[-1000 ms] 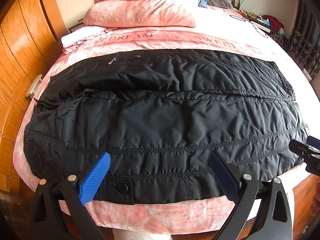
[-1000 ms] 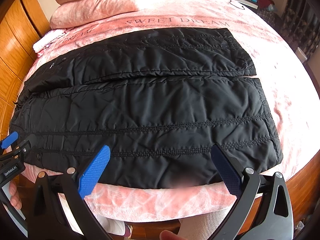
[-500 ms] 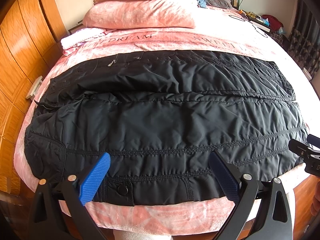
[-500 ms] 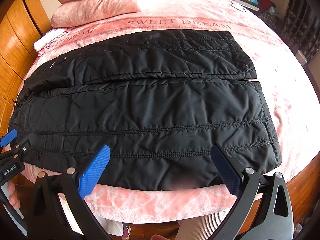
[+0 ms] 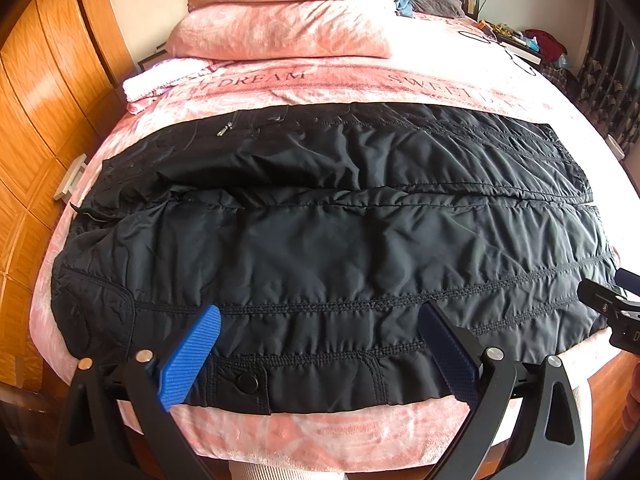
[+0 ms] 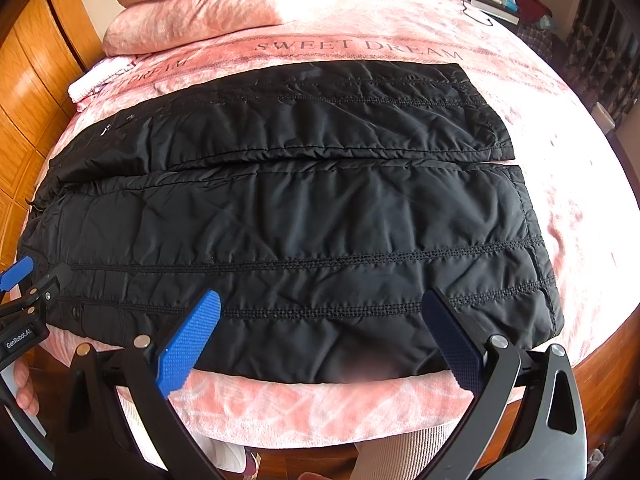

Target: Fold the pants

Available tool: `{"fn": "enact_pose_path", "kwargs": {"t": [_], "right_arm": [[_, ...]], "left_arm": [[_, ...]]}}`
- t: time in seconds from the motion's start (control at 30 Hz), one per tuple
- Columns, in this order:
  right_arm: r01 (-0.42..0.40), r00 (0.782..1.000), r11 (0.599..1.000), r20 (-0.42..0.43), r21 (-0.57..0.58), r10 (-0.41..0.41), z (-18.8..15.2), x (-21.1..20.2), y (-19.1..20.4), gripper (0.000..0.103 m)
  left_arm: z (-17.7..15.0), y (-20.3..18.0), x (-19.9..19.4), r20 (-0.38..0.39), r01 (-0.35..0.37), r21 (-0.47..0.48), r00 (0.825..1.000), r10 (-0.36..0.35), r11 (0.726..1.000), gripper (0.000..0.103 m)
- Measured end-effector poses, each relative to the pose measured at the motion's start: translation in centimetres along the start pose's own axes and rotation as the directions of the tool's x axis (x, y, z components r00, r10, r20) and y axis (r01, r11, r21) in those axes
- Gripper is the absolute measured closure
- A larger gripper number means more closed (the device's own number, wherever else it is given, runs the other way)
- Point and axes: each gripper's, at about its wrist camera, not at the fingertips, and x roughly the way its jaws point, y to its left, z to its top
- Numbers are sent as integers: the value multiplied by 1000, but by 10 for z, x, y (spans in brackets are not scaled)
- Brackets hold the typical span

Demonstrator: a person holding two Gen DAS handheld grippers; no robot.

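Black quilted pants (image 5: 320, 248) lie flat across the pink bed, both legs side by side, waist at the left and cuffs at the right; they also show in the right wrist view (image 6: 300, 216). My left gripper (image 5: 320, 320) is open and empty, hovering over the near edge by the waist end. My right gripper (image 6: 320, 308) is open and empty over the near edge toward the cuffs. Each gripper shows at the edge of the other view: the right gripper (image 5: 612, 312), the left gripper (image 6: 28, 292).
Pink pillows (image 5: 280, 24) are stacked at the bed's head, with a folded white towel (image 5: 160, 80) beside them. A wooden wardrobe (image 5: 36, 112) stands along the left. A cluttered side table (image 5: 532, 46) and dark curtains are at the far right.
Both grippers have shifted slightly; the pants sit a little lower in both views. Nothing was grasped and the pants have not moved.
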Motion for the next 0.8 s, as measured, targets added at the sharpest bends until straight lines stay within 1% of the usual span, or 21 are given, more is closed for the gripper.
{"fn": "enact_pose_path", "kwargs": {"t": [0.8], "right_arm": [[-3, 1000, 1000, 2, -12, 3, -1, 2, 2, 2]], "left_arm": [[2, 3, -2, 6, -4, 3, 1000, 4, 1000, 4]]}}
